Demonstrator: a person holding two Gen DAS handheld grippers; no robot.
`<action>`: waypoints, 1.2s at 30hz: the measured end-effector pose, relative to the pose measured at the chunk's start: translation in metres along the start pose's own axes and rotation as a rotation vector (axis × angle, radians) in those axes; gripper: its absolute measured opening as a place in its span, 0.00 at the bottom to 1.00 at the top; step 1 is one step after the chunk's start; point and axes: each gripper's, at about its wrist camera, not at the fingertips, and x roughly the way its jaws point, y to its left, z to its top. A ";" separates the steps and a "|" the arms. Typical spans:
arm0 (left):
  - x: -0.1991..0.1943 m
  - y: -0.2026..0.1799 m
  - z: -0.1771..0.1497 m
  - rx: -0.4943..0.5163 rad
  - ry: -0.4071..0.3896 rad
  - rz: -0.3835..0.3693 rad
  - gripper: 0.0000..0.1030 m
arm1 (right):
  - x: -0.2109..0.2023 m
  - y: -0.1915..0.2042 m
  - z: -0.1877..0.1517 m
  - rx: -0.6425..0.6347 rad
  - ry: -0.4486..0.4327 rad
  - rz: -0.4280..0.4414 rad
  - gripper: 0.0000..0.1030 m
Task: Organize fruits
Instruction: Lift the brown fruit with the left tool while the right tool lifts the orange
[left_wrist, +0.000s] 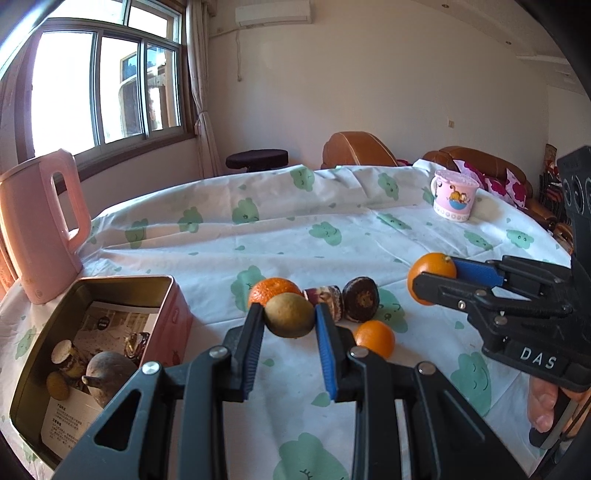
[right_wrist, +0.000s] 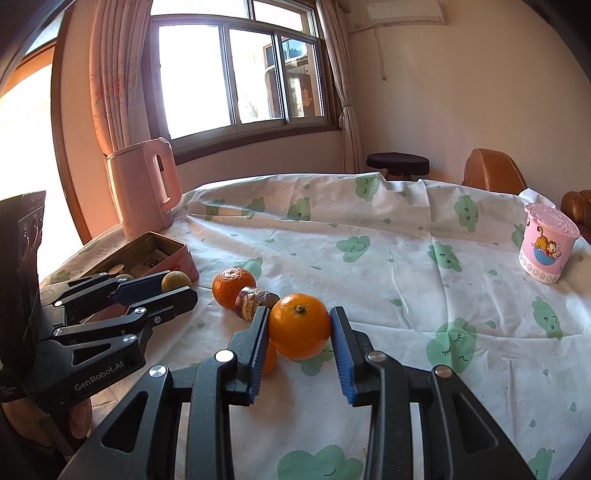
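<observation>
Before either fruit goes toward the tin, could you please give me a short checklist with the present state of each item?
1. Left gripper shut on the brownish-green fruit: ok.
2. Right gripper shut on the orange: ok.
3. Tin open on top: ok.
4. Room left inside the tin: ok, part of the floor is bare.
5. Held fruits clear of the cloth: cannot tell.
</observation>
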 end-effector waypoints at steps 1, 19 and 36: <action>-0.001 0.000 0.000 -0.002 -0.006 0.003 0.29 | -0.001 0.000 0.000 0.000 -0.005 0.000 0.34; -0.018 0.007 -0.003 -0.042 -0.089 0.010 0.29 | -0.015 0.002 -0.002 -0.009 -0.080 -0.009 0.34; -0.032 0.013 -0.005 -0.075 -0.153 0.024 0.29 | -0.024 0.005 -0.002 -0.022 -0.133 -0.022 0.34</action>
